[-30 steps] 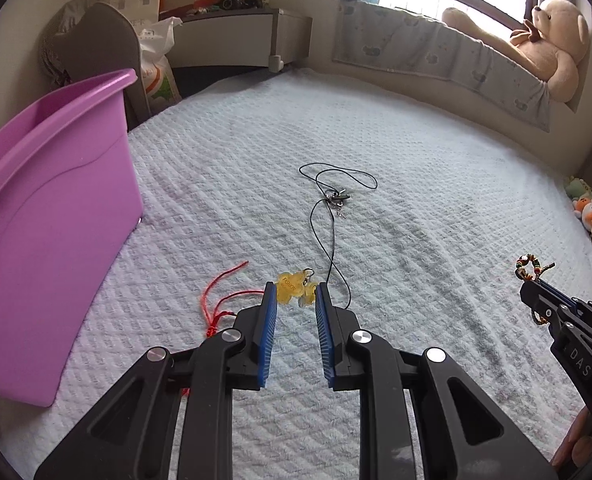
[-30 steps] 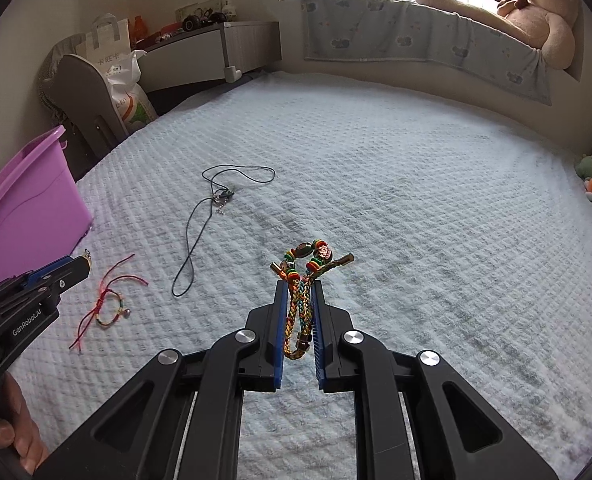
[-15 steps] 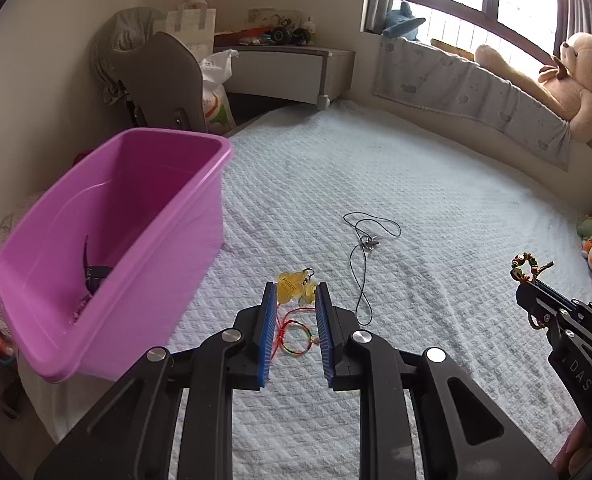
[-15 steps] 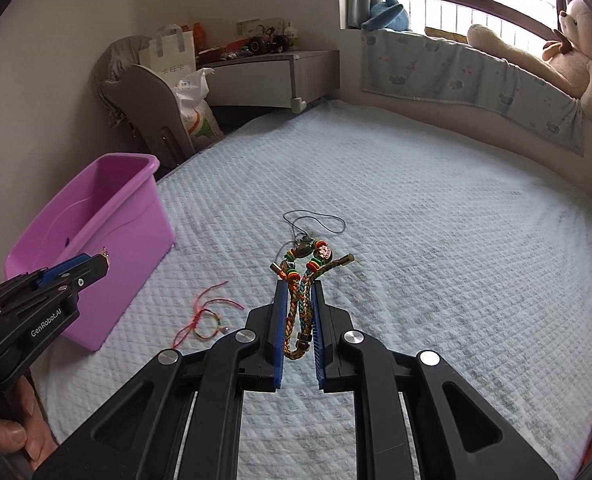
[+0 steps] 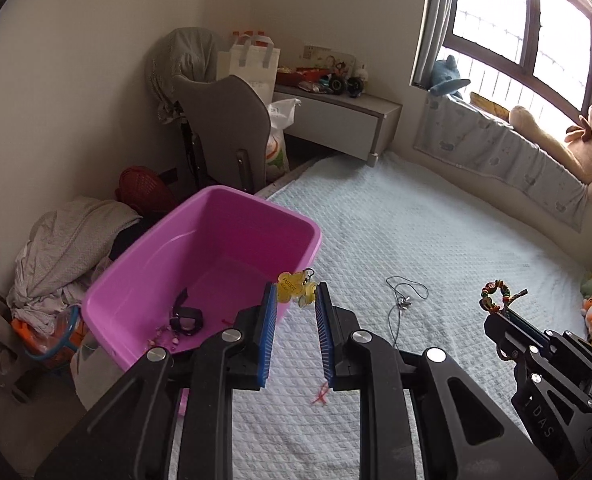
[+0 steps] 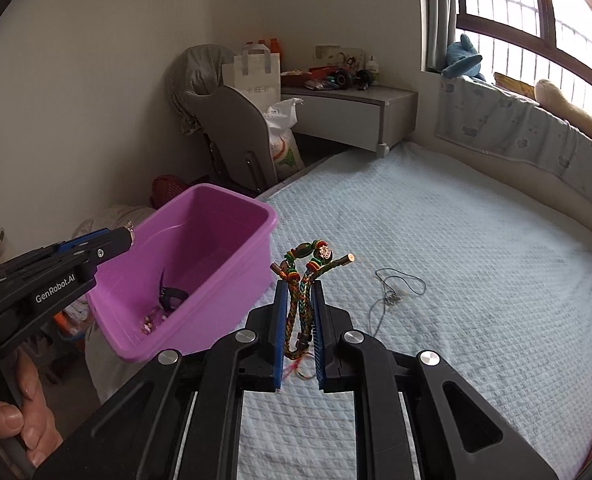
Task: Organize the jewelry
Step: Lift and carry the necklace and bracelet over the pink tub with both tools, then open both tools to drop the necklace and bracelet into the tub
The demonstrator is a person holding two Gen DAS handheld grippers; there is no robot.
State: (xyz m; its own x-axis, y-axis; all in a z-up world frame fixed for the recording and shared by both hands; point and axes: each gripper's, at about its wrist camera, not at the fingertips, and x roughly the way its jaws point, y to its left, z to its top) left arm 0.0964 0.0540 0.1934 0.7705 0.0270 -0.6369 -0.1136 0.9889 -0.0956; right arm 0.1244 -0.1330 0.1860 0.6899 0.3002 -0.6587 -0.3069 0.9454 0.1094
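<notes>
My left gripper (image 5: 295, 300) is shut on a yellow charm pendant (image 5: 296, 286) and holds it in the air beside the near right rim of the purple bin (image 5: 216, 216). The bin holds a dark strap (image 5: 186, 314) and small beads. My right gripper (image 6: 300, 292) is shut on a multicoloured braided bracelet (image 6: 302, 280), raised above the bed, right of the bin (image 6: 232, 208). A black cord necklace (image 5: 406, 300) lies on the bed; it also shows in the right wrist view (image 6: 392, 294). A red string bracelet (image 5: 321, 394) lies on the bed below my left gripper.
The bed has a pale blue quilted cover (image 5: 436, 240). A grey chair (image 5: 224, 132) and a low cabinet (image 5: 336, 120) stand beyond the bin. Clothes (image 5: 64, 248) are heaped left of the bin. A teddy bear (image 5: 584, 148) lies on the window sill.
Both grippers have risen and swung left toward the purple bin. The yellow charm now hangs off the bed in my left gripper. The red string bracelet stays on the bed.
</notes>
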